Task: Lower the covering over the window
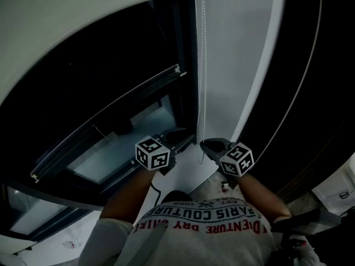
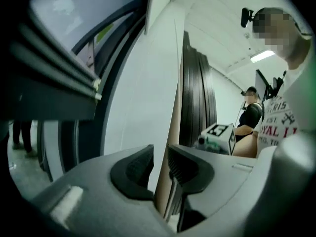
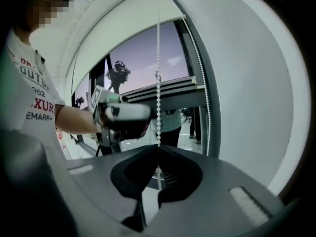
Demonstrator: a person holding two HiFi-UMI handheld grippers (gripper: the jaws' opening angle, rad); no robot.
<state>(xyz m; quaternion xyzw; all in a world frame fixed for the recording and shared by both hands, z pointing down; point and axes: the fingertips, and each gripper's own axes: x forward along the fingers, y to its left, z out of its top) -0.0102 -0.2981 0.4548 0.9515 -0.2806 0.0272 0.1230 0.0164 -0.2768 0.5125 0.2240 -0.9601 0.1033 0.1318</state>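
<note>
Step in hand, by my reading: hauling the bead chain hand over hand to bring the blind down

- Right gripper is clamping the chain; in the right gripper view its jaws are sitting together with the beads running straight up out of them
- Left gripper is hanging just beside the chain, on its window side; in the left gripper view its jaws are standing apart with nothing between them
- The blind, if the white band is indeed it, is sitting high, covering only the top of the window; most of the dark glass is showing, so the job looks early
- The blind's lower edge is running across the window from side to side, and the cloth is facing down
- The chain is hanging plumb, long axis top to bottom, along the right side of the window
- A second strand is hanging close against the frame

Next move, as I judge it: the left gripper is needing to close on the same strand above the right one, before the right one lets go
</note>
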